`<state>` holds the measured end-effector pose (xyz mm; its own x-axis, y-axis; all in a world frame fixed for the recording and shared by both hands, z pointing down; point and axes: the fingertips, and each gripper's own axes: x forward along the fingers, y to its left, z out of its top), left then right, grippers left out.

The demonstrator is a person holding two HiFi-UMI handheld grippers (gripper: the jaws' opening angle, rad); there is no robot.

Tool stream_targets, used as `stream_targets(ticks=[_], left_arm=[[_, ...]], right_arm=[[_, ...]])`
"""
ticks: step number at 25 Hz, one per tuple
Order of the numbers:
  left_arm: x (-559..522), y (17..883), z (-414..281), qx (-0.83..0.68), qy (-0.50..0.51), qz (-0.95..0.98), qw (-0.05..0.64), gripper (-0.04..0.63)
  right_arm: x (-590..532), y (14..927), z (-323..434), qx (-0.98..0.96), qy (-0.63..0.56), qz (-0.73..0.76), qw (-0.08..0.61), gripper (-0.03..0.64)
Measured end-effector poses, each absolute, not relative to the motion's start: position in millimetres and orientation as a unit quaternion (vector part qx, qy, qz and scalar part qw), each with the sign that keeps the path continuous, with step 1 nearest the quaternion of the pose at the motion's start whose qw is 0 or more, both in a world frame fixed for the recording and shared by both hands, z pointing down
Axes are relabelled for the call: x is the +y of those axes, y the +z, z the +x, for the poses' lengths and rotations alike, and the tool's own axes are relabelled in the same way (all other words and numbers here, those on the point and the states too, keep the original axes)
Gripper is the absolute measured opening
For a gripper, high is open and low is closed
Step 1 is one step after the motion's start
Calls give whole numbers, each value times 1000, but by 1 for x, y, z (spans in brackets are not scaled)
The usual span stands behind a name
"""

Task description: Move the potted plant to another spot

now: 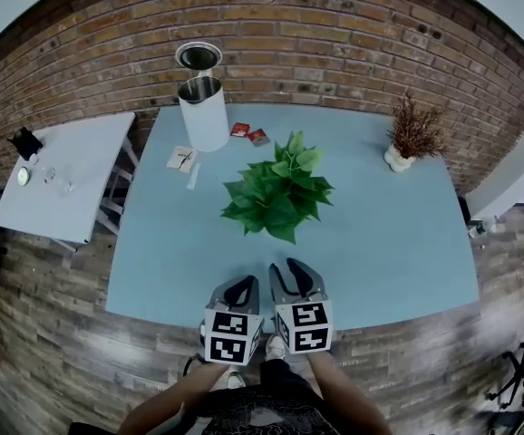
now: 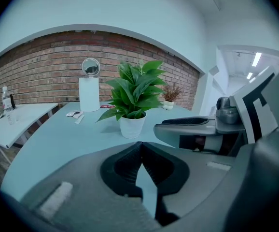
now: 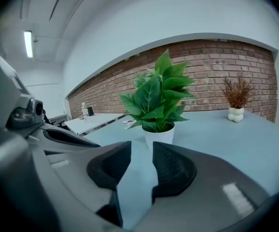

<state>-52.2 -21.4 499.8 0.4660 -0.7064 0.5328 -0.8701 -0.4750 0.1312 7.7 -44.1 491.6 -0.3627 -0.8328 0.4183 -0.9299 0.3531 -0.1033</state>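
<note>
Where the bench (image 1: 389,243) ends nearest the person, the left hand-held gripper (image 1: 241,290) is closed on nothing; the right hand-held gripper (image 1: 291,275) is slightly open, empty; the potted plant (image 1: 280,193) stands mid-bench, ahead of both.
</note>
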Motion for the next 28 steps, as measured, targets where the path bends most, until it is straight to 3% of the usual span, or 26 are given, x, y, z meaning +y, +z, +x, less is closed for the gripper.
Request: stream_targets(ticks=[18,28], left_arm=[[-66,498,-60,-550,198,781,220,-2],[-86,504,-65,-523,200,796,228,-2]], right_arm=[[-115,519,14,-826,155,512,176,351],[-144,538,10,-812,149,534,182,445]])
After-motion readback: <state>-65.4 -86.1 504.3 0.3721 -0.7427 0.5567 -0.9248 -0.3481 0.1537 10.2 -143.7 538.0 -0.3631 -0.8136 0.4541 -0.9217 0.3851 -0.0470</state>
